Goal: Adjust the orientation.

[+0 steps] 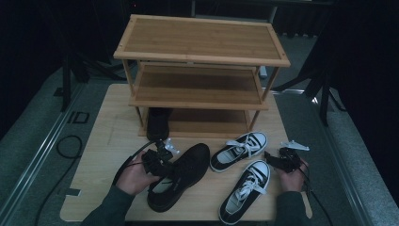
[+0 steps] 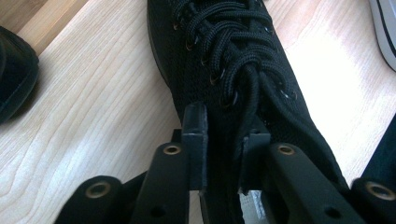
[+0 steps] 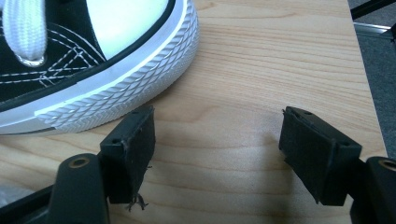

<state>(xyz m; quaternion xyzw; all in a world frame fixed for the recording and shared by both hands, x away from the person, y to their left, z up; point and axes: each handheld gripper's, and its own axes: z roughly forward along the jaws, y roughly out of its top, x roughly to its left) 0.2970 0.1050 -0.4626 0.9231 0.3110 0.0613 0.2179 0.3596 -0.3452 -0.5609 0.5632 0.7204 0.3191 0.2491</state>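
1. The wooden table (image 1: 103, 155) carries a three-tier shoe rack (image 1: 200, 56) at its far half; the near half holds three shoes, so bare wood is left mainly at the near left corner and along the right edge.
2. A second black shoe (image 1: 157, 123) stands on the rack's lowest shelf at its left end, well apart from both grippers.
3. The black lace-up shoe (image 1: 181, 174) lies on the table left of centre, toe pointing toward the rack, heel near the table's front edge.
4. The left gripper (image 1: 162, 157) sits over that shoe's opening. In the left gripper view its two pads (image 2: 195, 140) stand close together with the shoe's tongue or collar cloth between them and seem to press on it, though the dark fabric makes the contact hard to judge.
5. Two black-and-white sneakers (image 1: 239, 150) lie side by side right of centre, just beside the black shoe, leaving a narrow strip of wood between.
6. The right gripper (image 1: 282, 160) rests low on the table near the right edge, just beside the nearer sneaker (image 3: 93, 70); its jaws stand wide apart with bare wood between them.
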